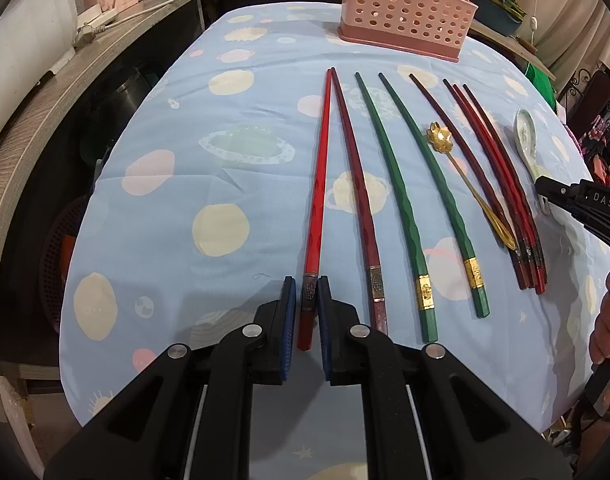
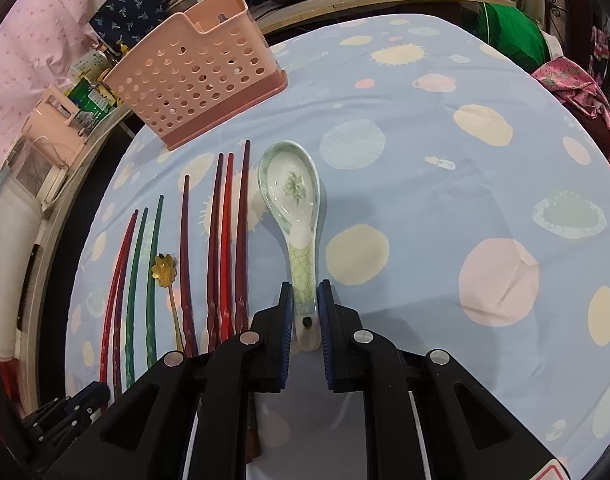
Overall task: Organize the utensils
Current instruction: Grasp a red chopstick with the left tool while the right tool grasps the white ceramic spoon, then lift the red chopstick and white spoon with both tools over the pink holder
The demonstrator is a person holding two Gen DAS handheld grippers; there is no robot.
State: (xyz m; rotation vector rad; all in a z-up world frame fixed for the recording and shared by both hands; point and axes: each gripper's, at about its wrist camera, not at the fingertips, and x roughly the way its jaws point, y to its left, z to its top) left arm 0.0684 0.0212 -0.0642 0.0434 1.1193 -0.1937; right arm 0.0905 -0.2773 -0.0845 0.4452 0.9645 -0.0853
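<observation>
Blue planet-print cloth covers the desk, with a pink holder standing upright at the far end. Chopsticks lie in a row in front of it: red, green pair, a dark red bunch, plus a gold spoon. Left gripper sits narrow around the red one's near end. Right gripper sits narrow around the ceramic spoon handle, spoon flat on the cloth.

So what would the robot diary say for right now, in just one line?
left gripper: shut on red chopstick | right gripper: shut on ceramic spoon handle | both still on tablecloth | pink basket: nothing seen inside
</observation>
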